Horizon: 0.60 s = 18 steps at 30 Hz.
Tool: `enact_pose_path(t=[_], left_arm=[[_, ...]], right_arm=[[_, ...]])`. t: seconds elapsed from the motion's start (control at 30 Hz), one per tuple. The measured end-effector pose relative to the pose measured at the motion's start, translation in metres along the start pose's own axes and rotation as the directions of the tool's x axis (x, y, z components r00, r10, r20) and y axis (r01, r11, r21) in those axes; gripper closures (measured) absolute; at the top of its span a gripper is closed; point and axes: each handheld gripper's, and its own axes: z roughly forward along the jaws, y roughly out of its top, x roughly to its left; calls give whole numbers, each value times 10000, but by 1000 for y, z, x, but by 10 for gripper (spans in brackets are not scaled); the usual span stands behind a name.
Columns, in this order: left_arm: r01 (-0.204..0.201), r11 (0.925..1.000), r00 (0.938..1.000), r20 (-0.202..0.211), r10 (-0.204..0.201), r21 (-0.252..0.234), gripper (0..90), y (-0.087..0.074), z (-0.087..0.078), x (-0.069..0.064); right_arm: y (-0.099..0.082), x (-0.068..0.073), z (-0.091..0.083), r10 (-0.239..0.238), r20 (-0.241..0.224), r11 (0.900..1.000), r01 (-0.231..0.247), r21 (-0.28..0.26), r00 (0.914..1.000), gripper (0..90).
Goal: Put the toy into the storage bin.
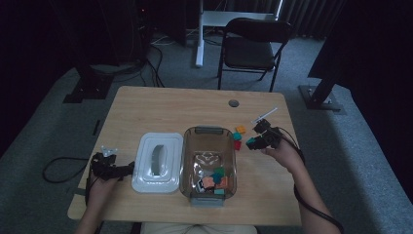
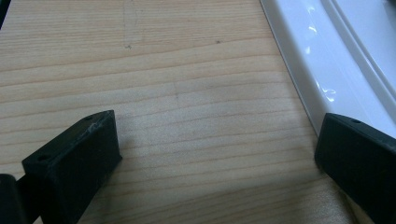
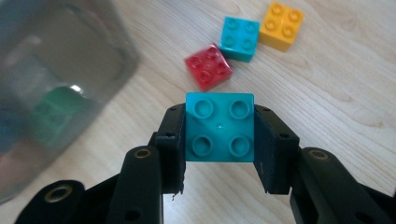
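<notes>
clear bin (image 1: 195,134) holding coloured bricks (image 1: 216,179), white lid (image 1: 158,163) beside

Two black jaws of the left gripper (image 2: 215,163) are seen rising from the bottom edge, set wide apart — nothing is held between them. Bare wooden table (image 2: 154,88) is shown beneath. A glossy white lid (image 2: 327,56) is seen at right, its rim just beside the right jaw.

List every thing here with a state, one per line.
Bin: open, bricks inside.
Lid: off, flat on the table beside the bin.
Right tool: shut on teal brick, off the table.
Left tool: open, empty.
Three bricks: loose on the table.
</notes>
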Motion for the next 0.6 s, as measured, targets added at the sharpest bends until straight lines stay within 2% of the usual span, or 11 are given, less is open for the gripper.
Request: enact_pose_path(t=[0.37,0.53,0.6], left_arm=[[4,10000,10000,-6,-4,-17,5,0,0,0],[9,10000,10000,-3,-9,-18,5,0,0,0],[27,10000,10000,2,-27,-18,5,0,0,0]], right_arm=[[5,29,-38,-935,-176,9938,923,-624,9955,588],[10,46,-53,-1552,-367,9841,1513,-932,9872,587],[12,54,-57,-1781,-311,9804,1747,-916,9835,587]])
